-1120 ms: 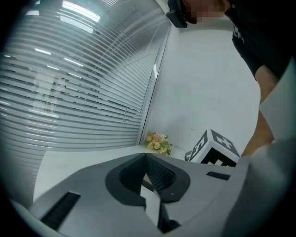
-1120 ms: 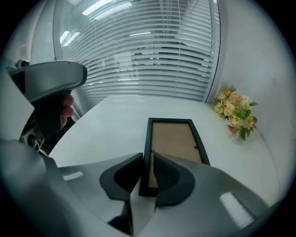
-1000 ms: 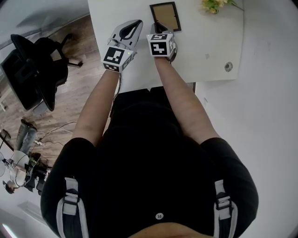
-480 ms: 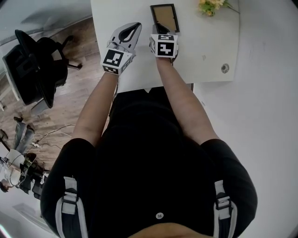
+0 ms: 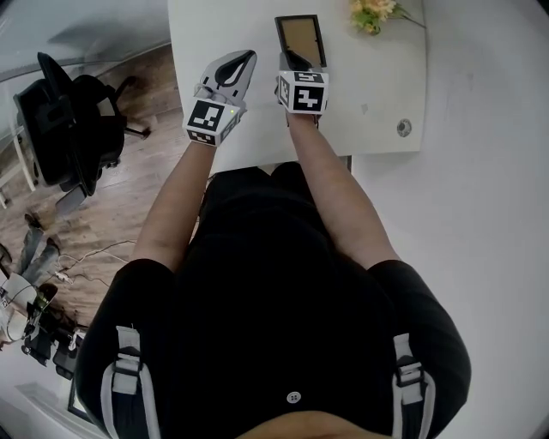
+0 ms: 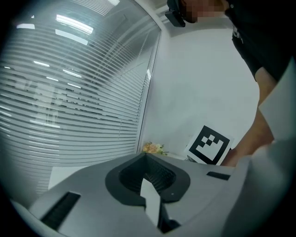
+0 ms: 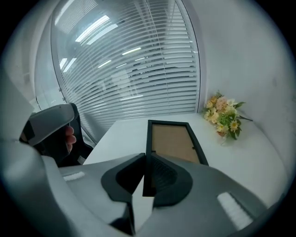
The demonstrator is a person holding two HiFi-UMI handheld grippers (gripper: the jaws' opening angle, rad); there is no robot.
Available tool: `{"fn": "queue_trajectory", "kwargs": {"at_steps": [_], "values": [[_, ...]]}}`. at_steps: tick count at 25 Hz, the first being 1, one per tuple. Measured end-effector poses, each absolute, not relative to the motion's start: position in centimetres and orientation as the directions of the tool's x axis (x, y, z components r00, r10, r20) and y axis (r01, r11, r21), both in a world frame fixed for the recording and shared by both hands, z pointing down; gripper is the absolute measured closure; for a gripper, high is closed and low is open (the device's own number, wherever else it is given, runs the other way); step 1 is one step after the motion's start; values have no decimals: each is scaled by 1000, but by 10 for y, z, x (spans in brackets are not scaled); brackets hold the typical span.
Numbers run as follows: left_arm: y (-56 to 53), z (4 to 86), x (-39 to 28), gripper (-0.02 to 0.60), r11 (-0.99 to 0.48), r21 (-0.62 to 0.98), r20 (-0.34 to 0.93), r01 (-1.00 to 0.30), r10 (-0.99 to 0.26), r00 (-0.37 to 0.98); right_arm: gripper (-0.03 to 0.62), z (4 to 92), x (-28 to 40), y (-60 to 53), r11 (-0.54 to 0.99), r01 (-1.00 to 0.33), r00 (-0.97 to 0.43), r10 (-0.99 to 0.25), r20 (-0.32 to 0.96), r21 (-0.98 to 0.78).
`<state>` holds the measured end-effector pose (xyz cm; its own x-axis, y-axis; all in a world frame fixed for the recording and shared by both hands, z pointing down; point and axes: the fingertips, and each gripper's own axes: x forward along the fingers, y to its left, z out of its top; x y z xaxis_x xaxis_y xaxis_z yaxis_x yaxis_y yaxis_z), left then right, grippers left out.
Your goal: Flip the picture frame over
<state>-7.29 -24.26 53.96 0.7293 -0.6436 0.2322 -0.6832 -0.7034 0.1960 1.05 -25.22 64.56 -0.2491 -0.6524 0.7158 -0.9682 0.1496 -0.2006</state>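
Head view hides the table's near edge behind the person's dark torso and arms. There the right gripper (image 5: pixel 296 62) covers the near end of the picture frame (image 5: pixel 300 34), so it cannot be told whether that end is lifted clear of the white table (image 5: pixel 377 77). The flowers (image 5: pixel 369 13) are cut off by the top border. The right gripper view settles the grip: its jaws are closed on the black moulding at the frame's near left corner, with the brown backing board facing up. The left gripper (image 5: pixel 246 56) (pads pressed together, nothing between them) is held just left of the frame, apart from it. Bare tabletop lies open to the frame's right as far as a small round grommet (image 5: pixel 403 128), and the flowers sit near the far right corner. Left of the table are a wood floor (image 5: pixel 129 171) and a black office chair (image 5: pixel 73 129); slatted blinds (image 7: pixel 129 69) fill the wall beyond.
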Motion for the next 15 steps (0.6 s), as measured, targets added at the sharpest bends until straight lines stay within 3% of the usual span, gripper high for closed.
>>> {"fn": "queue_trajectory", "kwargs": {"at_steps": [15], "values": [[-234, 507, -64, 575, -699, 150, 228, -700, -664, 712, 545, 611, 16, -235, 111, -870, -430, -647, 629, -481]]}}
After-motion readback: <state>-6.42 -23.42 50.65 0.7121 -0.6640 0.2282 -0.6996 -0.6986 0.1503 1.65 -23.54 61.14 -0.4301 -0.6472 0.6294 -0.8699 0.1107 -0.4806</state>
